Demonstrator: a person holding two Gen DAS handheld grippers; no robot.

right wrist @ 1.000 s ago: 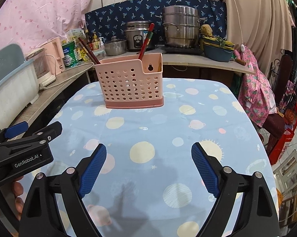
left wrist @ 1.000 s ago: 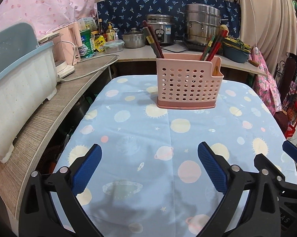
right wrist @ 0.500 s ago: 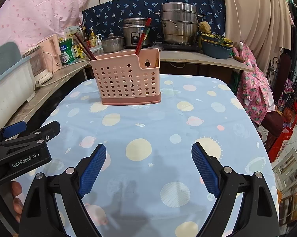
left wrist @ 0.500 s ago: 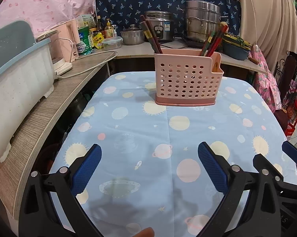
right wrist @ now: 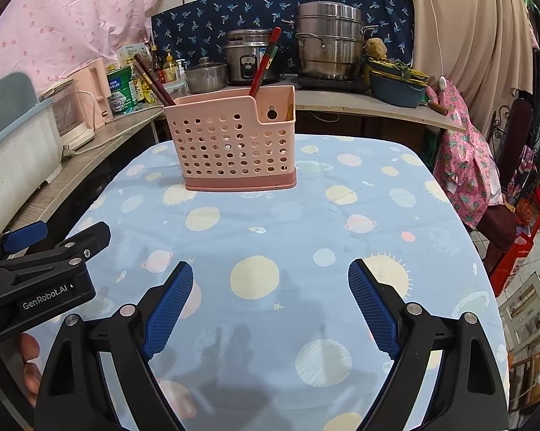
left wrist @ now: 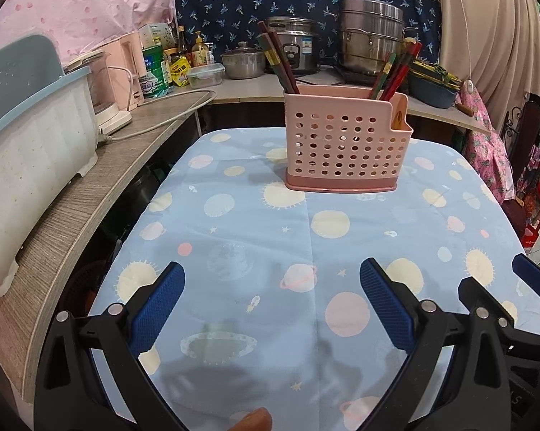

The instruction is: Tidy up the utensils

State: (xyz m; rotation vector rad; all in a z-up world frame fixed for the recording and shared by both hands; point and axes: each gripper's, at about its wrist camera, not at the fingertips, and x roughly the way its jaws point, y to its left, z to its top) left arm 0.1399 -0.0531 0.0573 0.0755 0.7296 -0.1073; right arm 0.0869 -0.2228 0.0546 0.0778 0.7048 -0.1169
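- In the upper middle of both views, the pink perforated utensil holder [left wrist: 345, 147] [right wrist: 239, 147] stands upright on the blue planet-print tablecloth [left wrist: 305, 237] [right wrist: 305, 215], well apart from both tools.
- Dark chopsticks [left wrist: 278, 63] lean out at its left end and red ones [left wrist: 395, 73] at its right (the small side pocket's contents cannot be made out).
- Across the bottom of the left wrist view, the left gripper [left wrist: 271, 301] is spread wide, grasping nothing, its blue ribbed pads [left wrist: 156, 309] over bare cloth.
- The right gripper [right wrist: 270, 303] is likewise released and empty.
- At the lower left of the right wrist view, the left tool's black body reads "GenRobot.AI".
- On the counter [left wrist: 101, 186] at the upper left, labels on the green tin [left wrist: 154, 68] are too small to read.
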